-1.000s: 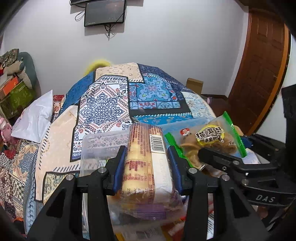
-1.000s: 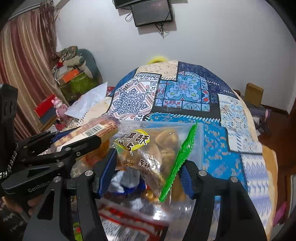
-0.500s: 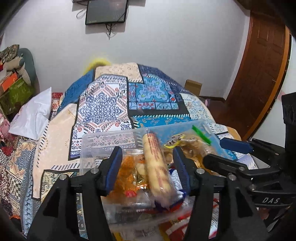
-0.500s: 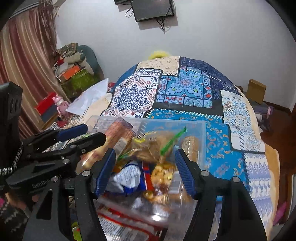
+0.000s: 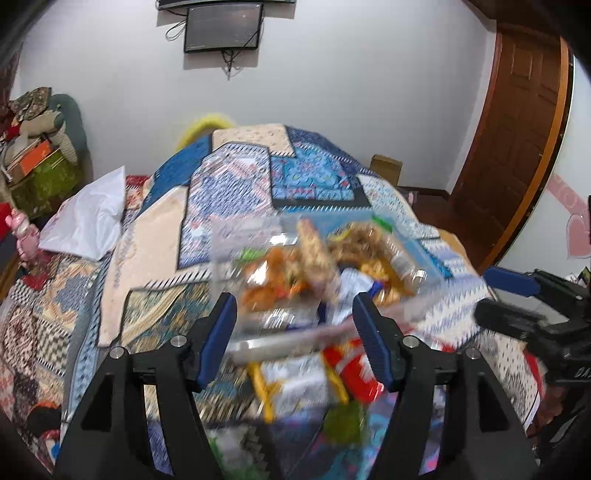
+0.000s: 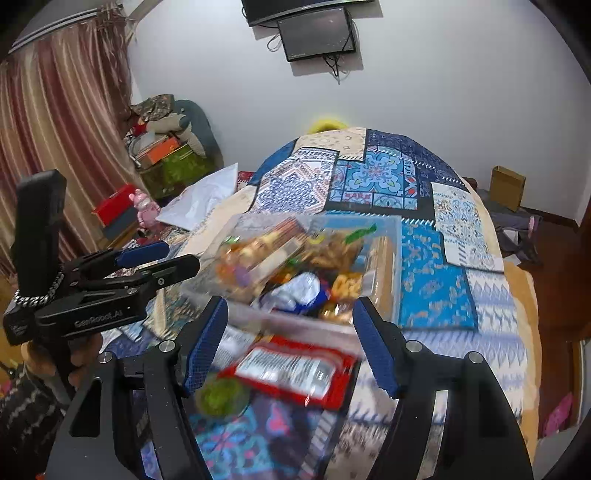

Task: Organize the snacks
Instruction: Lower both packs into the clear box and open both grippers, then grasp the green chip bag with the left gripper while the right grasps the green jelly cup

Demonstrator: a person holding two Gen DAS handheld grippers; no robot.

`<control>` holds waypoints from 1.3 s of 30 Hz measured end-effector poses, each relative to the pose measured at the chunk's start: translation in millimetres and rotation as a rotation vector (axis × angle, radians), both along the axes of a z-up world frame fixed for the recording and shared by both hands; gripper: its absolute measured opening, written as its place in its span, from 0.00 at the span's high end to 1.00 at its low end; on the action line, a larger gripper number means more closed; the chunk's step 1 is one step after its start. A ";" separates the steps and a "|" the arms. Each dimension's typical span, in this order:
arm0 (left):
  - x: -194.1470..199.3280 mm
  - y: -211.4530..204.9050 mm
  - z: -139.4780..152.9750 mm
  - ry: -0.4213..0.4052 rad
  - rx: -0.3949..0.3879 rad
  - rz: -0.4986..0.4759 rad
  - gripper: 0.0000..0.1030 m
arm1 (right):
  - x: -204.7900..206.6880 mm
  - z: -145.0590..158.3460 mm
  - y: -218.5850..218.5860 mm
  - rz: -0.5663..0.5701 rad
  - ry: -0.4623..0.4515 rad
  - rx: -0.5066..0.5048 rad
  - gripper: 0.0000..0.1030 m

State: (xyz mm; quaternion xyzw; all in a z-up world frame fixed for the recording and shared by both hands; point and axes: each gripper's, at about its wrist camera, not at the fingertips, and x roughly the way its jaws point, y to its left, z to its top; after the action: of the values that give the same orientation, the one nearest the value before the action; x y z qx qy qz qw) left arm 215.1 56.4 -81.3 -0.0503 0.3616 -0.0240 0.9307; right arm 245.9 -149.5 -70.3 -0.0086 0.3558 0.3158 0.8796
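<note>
A clear plastic bin [image 6: 384,258] packed with snack packets [image 6: 295,258] is seen resting on the patchwork bedspread [image 6: 436,295]. A red packet [image 6: 291,373] lies just in front of it. The left gripper [image 5: 295,332] and right gripper [image 6: 291,336] are both held spread, with nothing pinched.

Wall [image 6: 443,74]: lying plain white, carrying a dark screen [image 6: 317,33].
Curtain [image 6: 62,122]: hanging striped at left.
Door [image 5: 517,140]: standing brown wood.
Bed [image 6: 436,236]: wearing a patchwork quilt.
</note>
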 end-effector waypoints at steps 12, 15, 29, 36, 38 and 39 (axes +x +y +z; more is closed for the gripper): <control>-64.5 48.1 -41.9 0.133 0.018 0.101 0.32 | -49.7 -21.5 3.5 0.039 0.071 0.021 0.34; -72.3 50.1 -55.6 0.160 0.026 0.104 0.32 | -54.7 -30.8 9.8 0.055 0.101 0.016 0.34; -78.8 40.1 -103.5 0.236 0.004 0.063 0.32 | -57.9 -72.3 50.7 0.120 0.189 -0.049 0.34; -75.0 49.1 -114.6 0.251 -0.060 0.078 0.46 | -49.7 -90.1 64.1 0.122 0.238 -0.062 0.34; -73.3 51.6 -118.0 0.254 -0.081 0.075 0.47 | -48.4 -93.5 69.0 0.125 0.244 -0.068 0.34; -73.1 52.3 -118.7 0.248 -0.086 0.076 0.49 | -47.8 -95.5 72.0 0.128 0.246 -0.074 0.34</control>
State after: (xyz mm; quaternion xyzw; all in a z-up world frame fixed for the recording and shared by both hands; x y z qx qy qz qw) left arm 142.0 108.8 -200.0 -0.1066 0.4702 0.0022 0.8761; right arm 198.1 -77.5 -165.8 -0.0247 0.4711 0.3567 0.8064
